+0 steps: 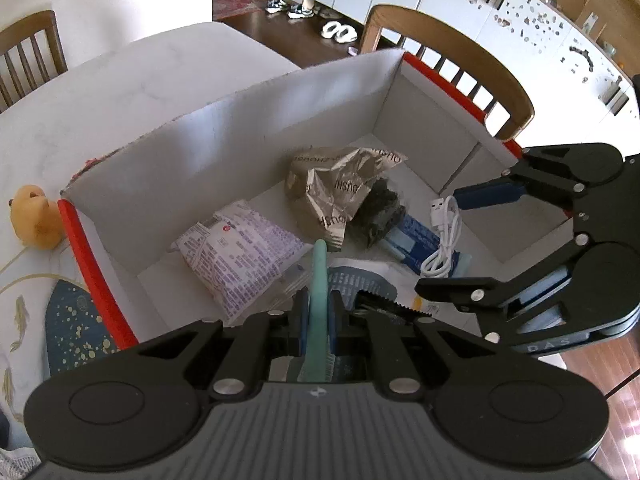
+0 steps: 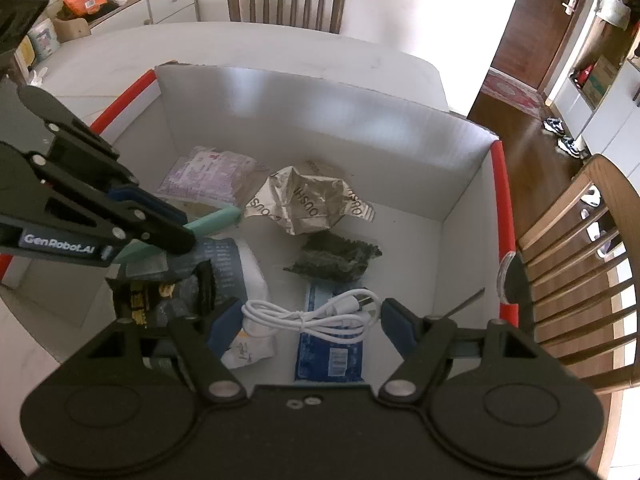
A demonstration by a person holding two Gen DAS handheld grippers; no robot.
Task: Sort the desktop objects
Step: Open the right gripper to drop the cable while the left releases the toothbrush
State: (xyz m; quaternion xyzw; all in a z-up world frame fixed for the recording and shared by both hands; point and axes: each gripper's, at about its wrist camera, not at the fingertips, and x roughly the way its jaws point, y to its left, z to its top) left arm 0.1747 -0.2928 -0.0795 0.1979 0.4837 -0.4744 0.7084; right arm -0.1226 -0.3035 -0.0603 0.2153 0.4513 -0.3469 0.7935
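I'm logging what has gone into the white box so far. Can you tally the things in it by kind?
Snack and other packets: 6 (purple-printed white, crumpled tan, dark seaweed-like, blue, black-and-yellow, grey-and-white)
Coiled white USB cables: 1
Total: 7

The box (image 2: 320, 120) walls look like matt white cardboard, its red rim (image 2: 505, 216) smooth and plastic-like. At 12 o'clock in the right wrist view, a crinkled wrapper (image 2: 308, 204) shines like foil; the purple-printed packet (image 2: 212, 176) at 11 o'clock is glossy film. The white cable (image 2: 308, 316) is smooth plastic. The teal handle (image 1: 319, 280) appears matt (rubbery, perhaps). Both chairs (image 2: 286, 0) are polished wood. The table (image 1: 100, 92) is pale and stone-like. The gripper frames (image 2: 132, 220) are matt black plastic with metal pins.
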